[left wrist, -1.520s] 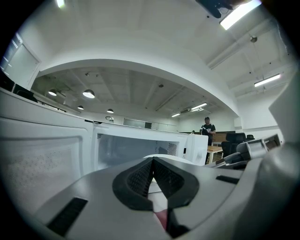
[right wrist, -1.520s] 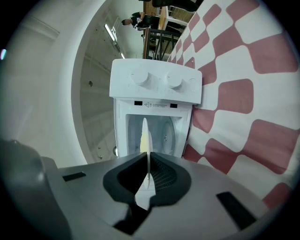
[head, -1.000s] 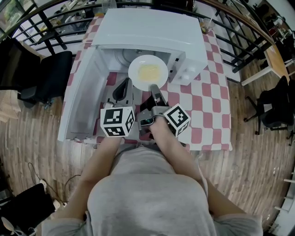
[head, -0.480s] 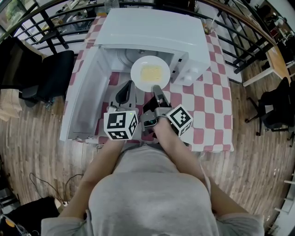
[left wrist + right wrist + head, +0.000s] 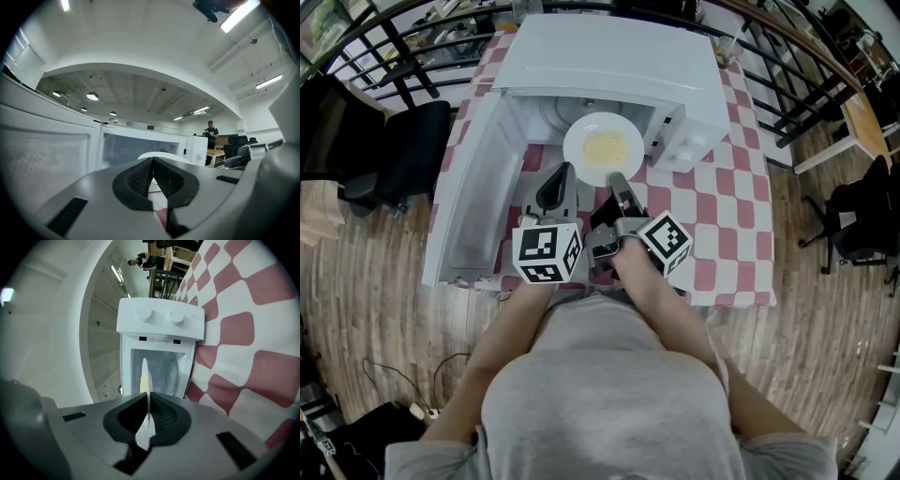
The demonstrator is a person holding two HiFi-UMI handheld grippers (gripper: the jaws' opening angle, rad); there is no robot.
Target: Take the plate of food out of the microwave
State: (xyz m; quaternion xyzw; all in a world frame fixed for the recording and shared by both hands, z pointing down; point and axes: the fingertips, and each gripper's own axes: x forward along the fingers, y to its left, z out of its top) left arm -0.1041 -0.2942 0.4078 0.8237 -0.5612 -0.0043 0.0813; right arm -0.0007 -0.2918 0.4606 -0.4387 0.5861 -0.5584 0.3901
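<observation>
Wood floor, checkered table, black chair

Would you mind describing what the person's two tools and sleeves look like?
The left tool and right tool look alike: light grey bodies with black ribbed pads tapering to a point. Each carries a white cube with black square markers: left cube, right cube. The person wears a light grey short-sleeved top.

No legible text was found; the label strip on the microwave was too small to read.
</observation>
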